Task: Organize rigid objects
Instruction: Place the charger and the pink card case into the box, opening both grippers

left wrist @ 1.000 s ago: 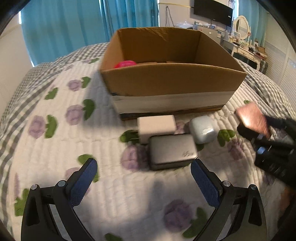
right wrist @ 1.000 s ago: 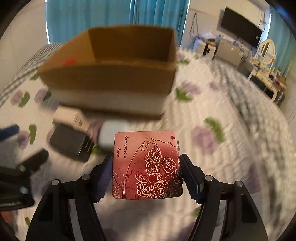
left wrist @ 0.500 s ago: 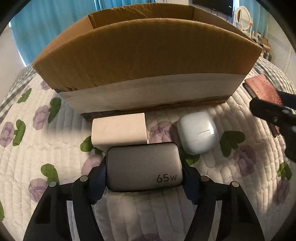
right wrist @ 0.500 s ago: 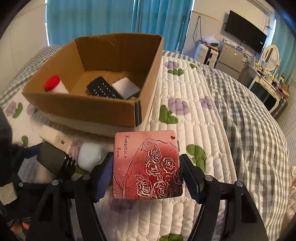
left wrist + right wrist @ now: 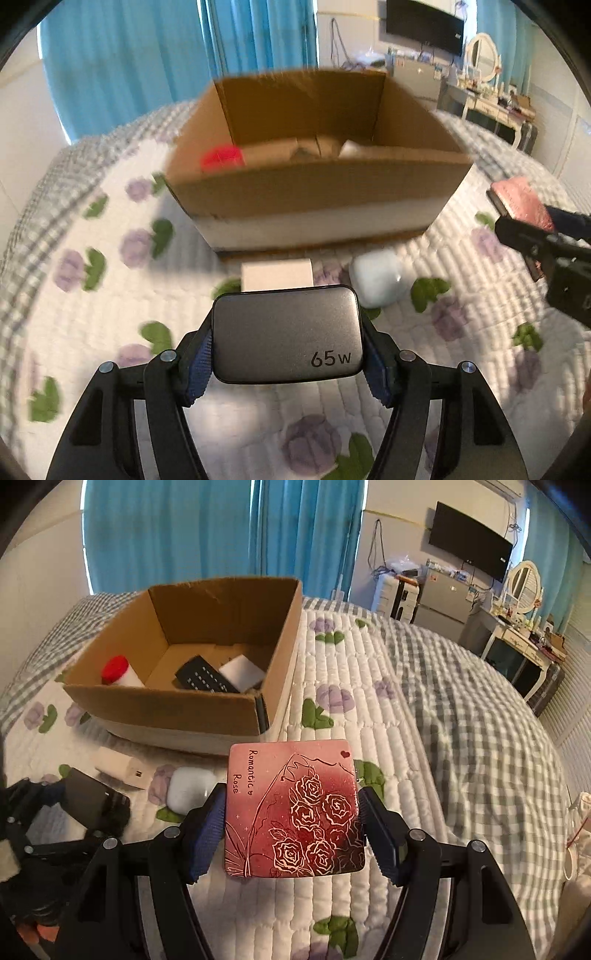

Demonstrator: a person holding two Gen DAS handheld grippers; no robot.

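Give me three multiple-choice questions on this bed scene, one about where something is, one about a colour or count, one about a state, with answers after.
1. Where does the white rounded earbud case lie?
A. inside the box
B. on the quilt in front of the box
C. in a gripper

2. What colour is the cap of the small bottle inside the brown cardboard box?
A. red
B. green
C. yellow

3. What is the left gripper doing?
A. open over the quilt
B. shut on the grey 65W charger block
C. shut on the earbud case

Answers: 1 B, the case rests on the floral quilt outside the box's near wall. 2 A, a red cap shows by the box's left wall. 3 B, both pads press the charger's sides, while the right gripper is shut on the pink rose-printed tin.
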